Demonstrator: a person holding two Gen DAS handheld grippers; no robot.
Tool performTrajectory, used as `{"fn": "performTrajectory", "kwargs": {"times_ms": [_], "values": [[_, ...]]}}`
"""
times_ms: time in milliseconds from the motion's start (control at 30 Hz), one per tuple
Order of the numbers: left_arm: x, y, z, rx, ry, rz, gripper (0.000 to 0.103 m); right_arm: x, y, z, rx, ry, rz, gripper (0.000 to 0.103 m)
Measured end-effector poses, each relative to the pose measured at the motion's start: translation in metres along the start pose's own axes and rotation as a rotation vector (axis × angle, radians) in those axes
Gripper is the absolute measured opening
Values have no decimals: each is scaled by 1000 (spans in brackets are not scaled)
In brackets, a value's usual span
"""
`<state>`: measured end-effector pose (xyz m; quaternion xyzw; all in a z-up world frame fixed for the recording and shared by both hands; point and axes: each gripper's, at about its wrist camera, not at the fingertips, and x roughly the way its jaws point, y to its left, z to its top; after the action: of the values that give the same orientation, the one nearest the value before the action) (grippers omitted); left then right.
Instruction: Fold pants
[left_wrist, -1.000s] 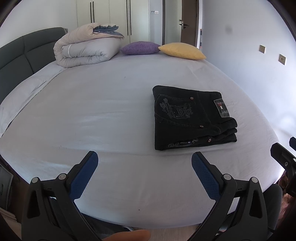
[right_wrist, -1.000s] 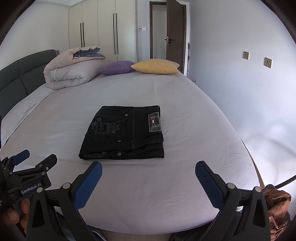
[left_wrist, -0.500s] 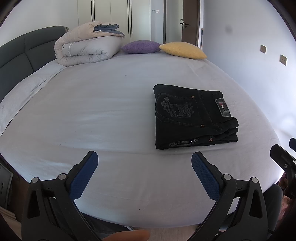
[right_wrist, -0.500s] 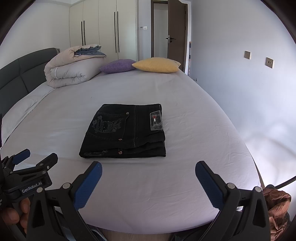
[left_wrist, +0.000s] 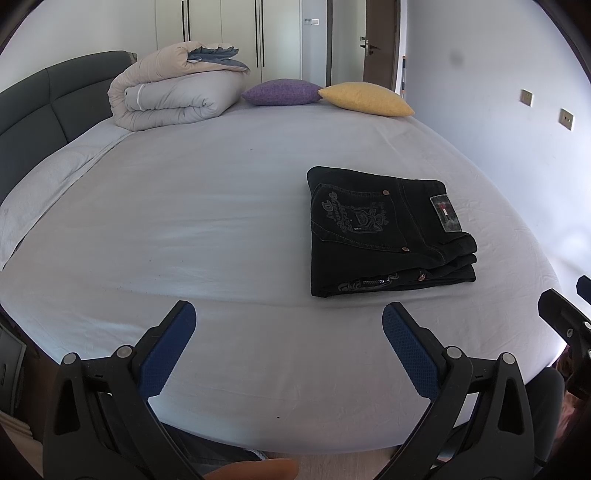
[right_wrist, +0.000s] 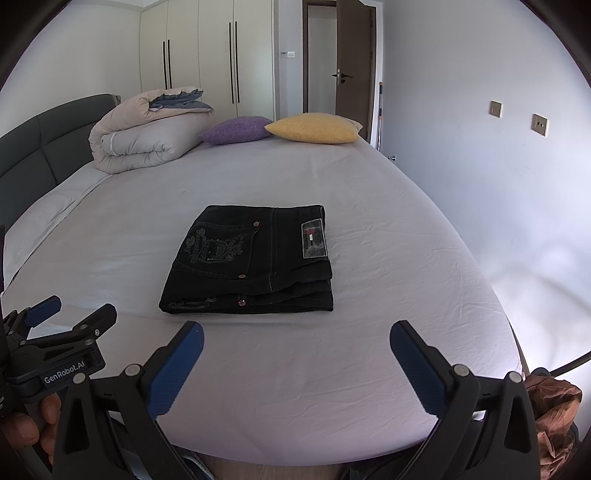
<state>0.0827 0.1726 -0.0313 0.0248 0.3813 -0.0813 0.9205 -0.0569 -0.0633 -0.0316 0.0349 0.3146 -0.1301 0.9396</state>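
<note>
The left gripper (left_wrist: 289, 317) is seen spread wide, its blue-padded fingers (left_wrist: 168, 350) empty and touching nothing, held level above the near edge of the bed (left_wrist: 184, 221). The right gripper (right_wrist: 296, 338) is likewise held wide apart, nothing caught between its pads (right_wrist: 417, 373), and it is pointed straight over the mattress toward the pants (right_wrist: 251, 260). In the right wrist view the left gripper can be picked out at the lower left, gripped by a hand (right_wrist: 26, 428) whose fingertips are wrapped around the handle. The pants are found folded into a compact black stack, lying flat on the pale sheet, well apart from both grippers, with an embroidered back pocket and a small label turned upward. At the far end of the bed a rolled duvet (left_wrist: 173, 92) is rested against the dark headboard (left_wrist: 40, 110), and a purple cushion (left_wrist: 280, 92) and a yellow cushion (left_wrist: 365, 98) are lined up just beside it, touching at their corners.
</note>
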Motion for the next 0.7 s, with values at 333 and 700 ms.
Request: {"fn": "performTrajectory", "kwargs": {"times_ms": [333,700], "values": [[0,0,0,1,0,0,103,1,1,-1,-1,3,0,103],[-1,1,-2,1,1,0,103,1,3,-3,0,4,2,103]]}}
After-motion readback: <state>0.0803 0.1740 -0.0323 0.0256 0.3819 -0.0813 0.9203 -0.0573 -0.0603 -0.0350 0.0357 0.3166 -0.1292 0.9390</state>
